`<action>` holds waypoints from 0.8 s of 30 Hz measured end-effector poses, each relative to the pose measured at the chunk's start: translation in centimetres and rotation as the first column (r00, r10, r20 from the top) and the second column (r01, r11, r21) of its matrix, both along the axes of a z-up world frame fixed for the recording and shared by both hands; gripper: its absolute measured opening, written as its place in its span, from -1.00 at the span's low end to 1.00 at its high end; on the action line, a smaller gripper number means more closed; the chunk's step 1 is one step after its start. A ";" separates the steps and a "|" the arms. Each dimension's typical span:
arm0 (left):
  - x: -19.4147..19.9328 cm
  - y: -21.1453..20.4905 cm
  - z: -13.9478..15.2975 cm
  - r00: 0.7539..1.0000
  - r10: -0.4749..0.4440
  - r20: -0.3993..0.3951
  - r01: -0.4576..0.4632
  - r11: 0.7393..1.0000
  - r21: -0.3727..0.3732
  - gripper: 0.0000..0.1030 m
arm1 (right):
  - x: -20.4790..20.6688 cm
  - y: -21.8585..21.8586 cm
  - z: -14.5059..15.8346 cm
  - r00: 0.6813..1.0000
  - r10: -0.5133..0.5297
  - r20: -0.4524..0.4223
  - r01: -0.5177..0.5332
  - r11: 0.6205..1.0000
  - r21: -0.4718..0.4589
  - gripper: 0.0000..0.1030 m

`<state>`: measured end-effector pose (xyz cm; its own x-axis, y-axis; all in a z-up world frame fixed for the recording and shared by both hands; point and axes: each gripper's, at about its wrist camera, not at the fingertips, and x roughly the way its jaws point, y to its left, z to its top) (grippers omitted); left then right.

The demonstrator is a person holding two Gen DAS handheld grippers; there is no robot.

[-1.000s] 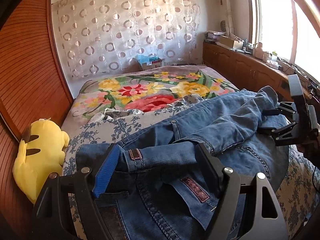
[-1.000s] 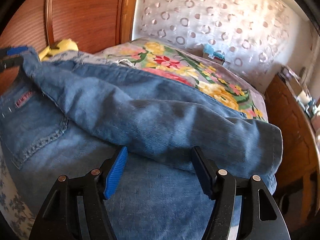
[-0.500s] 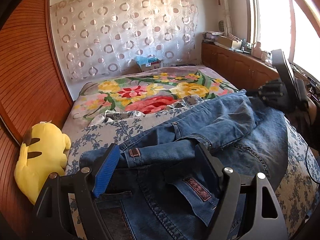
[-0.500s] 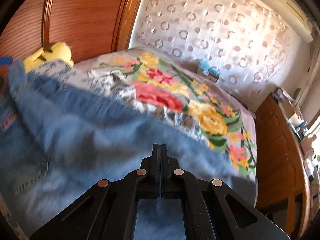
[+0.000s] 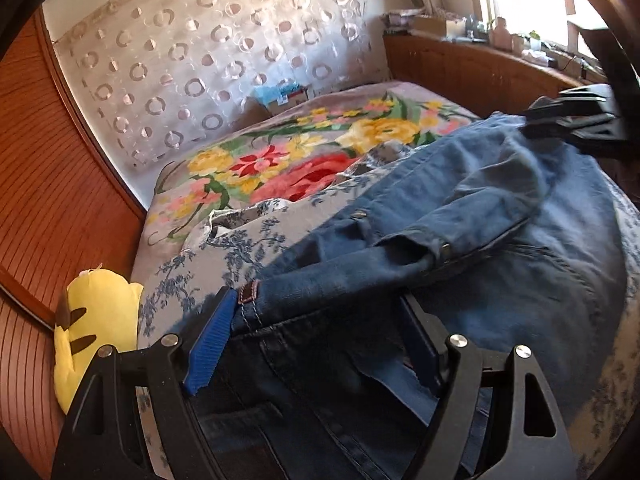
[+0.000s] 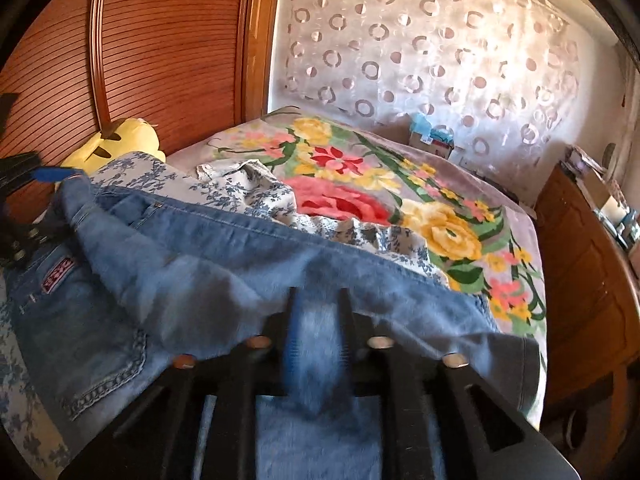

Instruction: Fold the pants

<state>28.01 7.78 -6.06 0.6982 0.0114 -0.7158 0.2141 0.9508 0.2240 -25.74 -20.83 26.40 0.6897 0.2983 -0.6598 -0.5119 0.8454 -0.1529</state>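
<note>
- Jeans point(image 5: 460, 216) lie across the bed point(image 5: 280, 164), part folded, one leg laid over the seat.
- Left gripper point(image 5: 320, 344) has its fingers point(image 5: 210, 344) wide apart; the waistband point(image 5: 256, 304) of the jeans sits between them, and whether the pads press on it cannot be told.
- Right gripper point(image 6: 316, 344) has its fingers point(image 6: 292, 344) opening, with a strip of the jeans' denim between them; blur hides whether the pads touch it.
- In the left view the right gripper point(image 5: 572, 120) sits at the far end of the jeans, by the leg's end.
- Beyond the jeans lies a floral blanket point(image 6: 360, 184), with blue-print cloth point(image 5: 224, 248) just beside the jeans.
- Left of the jeans, a yellow plush point(image 5: 92, 328) rests against the wood wall point(image 5: 48, 168).
- Behind the bed hangs a ring-patterned curtain point(image 6: 420, 40).
</note>
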 end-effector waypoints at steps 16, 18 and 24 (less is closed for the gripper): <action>3.0 2.6 -0.9 0.995 0.100 -0.026 -0.102 0.992 -0.074 0.54 | 0.6 2.1 -3.4 0.991 0.092 -0.101 -0.106 0.984 -0.141 -0.03; 3.1 2.8 -0.8 0.994 0.102 -0.023 -0.104 0.991 -0.079 0.54 | 1.3 2.3 -3.3 0.993 0.078 -0.093 -0.091 0.985 -0.149 -0.38; 1.9 3.4 0.2 0.994 0.107 0.005 -0.106 0.986 -0.125 0.54 | 4.0 3.3 -1.2 0.999 0.041 -0.015 -0.043 0.992 -0.115 -0.94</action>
